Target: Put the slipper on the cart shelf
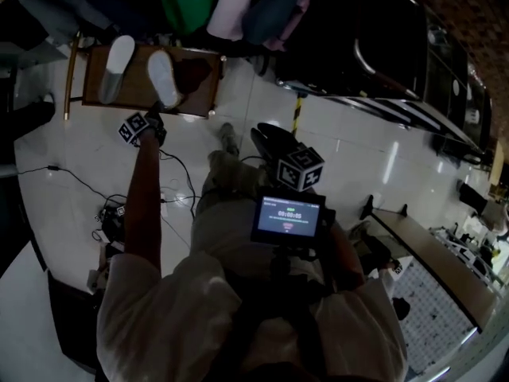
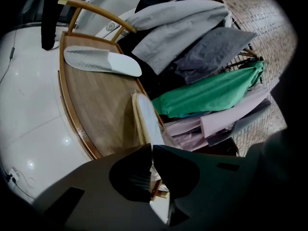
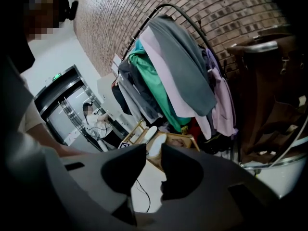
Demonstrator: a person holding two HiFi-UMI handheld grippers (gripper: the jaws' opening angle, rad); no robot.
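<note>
Head view looks steeply down on the cart shelf (image 1: 199, 94); left gripper view hovers close over it, right gripper view faces it from farther back.

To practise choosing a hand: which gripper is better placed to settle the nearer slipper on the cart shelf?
Left. The left gripper reaches the cart shelf, jaws closed on the nearer slipper. The right gripper is well short of it, jaws apart and empty.

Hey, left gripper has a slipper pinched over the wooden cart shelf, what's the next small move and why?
Probably roll the left gripper level and lower the held slipper onto the bare wood of the cart shelf: it stands on edge, while the other slipper already lies flat there.
</note>
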